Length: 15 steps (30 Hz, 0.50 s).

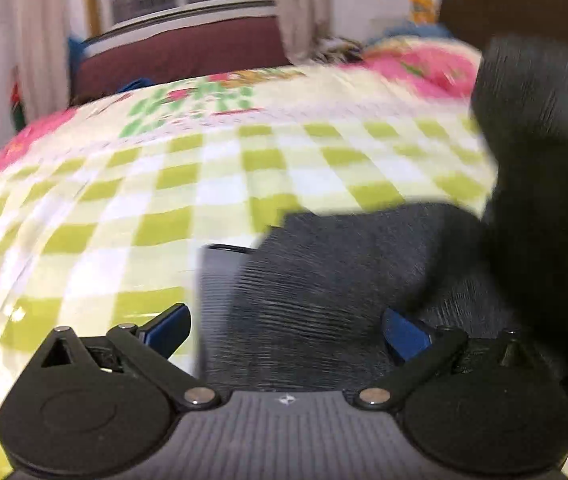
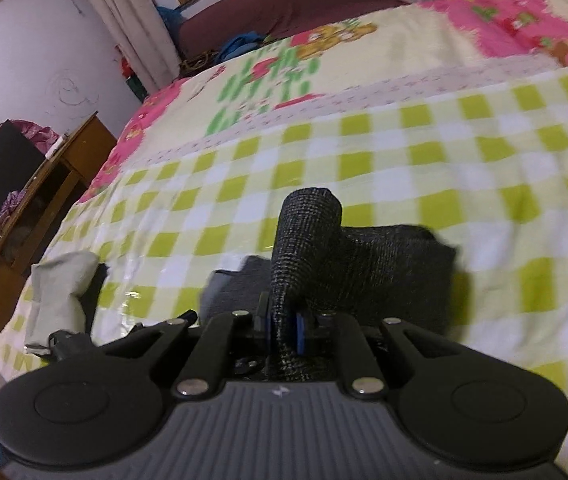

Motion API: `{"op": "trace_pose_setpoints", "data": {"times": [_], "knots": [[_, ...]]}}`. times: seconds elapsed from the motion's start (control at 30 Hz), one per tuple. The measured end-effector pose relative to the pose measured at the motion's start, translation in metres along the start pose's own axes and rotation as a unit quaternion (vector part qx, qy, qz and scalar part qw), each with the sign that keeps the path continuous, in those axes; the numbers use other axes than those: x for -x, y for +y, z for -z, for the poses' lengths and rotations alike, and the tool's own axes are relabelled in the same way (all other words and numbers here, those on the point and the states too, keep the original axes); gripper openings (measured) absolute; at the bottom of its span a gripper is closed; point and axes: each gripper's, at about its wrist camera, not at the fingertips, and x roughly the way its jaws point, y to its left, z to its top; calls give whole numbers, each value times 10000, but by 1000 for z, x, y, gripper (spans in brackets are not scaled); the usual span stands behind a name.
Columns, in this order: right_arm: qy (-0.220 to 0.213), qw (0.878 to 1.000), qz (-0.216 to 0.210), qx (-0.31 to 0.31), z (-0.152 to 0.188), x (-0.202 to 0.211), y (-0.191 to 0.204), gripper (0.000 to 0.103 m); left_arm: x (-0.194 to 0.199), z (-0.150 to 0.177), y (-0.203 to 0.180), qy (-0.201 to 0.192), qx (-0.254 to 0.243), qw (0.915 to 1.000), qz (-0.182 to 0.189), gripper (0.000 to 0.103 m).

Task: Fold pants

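Observation:
Dark grey pants [image 1: 324, 280] lie on the green-and-white checked bedsheet [image 1: 144, 200]. My left gripper [image 1: 286, 332] hovers just over them, open, its blue pads [image 1: 168, 328] wide apart with nothing pinched. A blurred dark fold of the pants [image 1: 544, 160] rises at the right of the left wrist view. In the right wrist view my right gripper [image 2: 286, 330] is shut on a bunched strip of the pants [image 2: 308, 240]. That strip stands up ahead of the fingers, while the remainder of the pants [image 2: 396, 272] rests on the sheet.
The bed carries a pink and cartoon-print quilt [image 2: 504, 20] at the far end. A wooden desk [image 2: 44, 208] stands off the bed's left side. A pale grey cloth [image 2: 56, 284] lies near the bed's left edge. A maroon couch [image 1: 180, 52] sits under the window.

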Motion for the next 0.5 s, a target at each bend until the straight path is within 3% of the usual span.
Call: {"op": "trace_pose_setpoints", "data": {"times": [0.1,0.17,0.23,0.33,0.5], "knots": [[94,9998,40,-155,4,-34,14,12,-9,2,20,169,343,9990,-225,103],[161,9996,74,-216,8,-54,22,12,-17,3,40,350,774,9963,-115,103],[206,9994,63,-281,11,-69,30,12,-8,4,57,195,1232,9922,-16,103],[133,9993,134,-323,12,-81,41,13,2,4,71,-200,1507,9881,-242,103],[70,9986,340,-394,9,-105,50,19,-4,10,90,19,1938,9809,-188,103]]}}
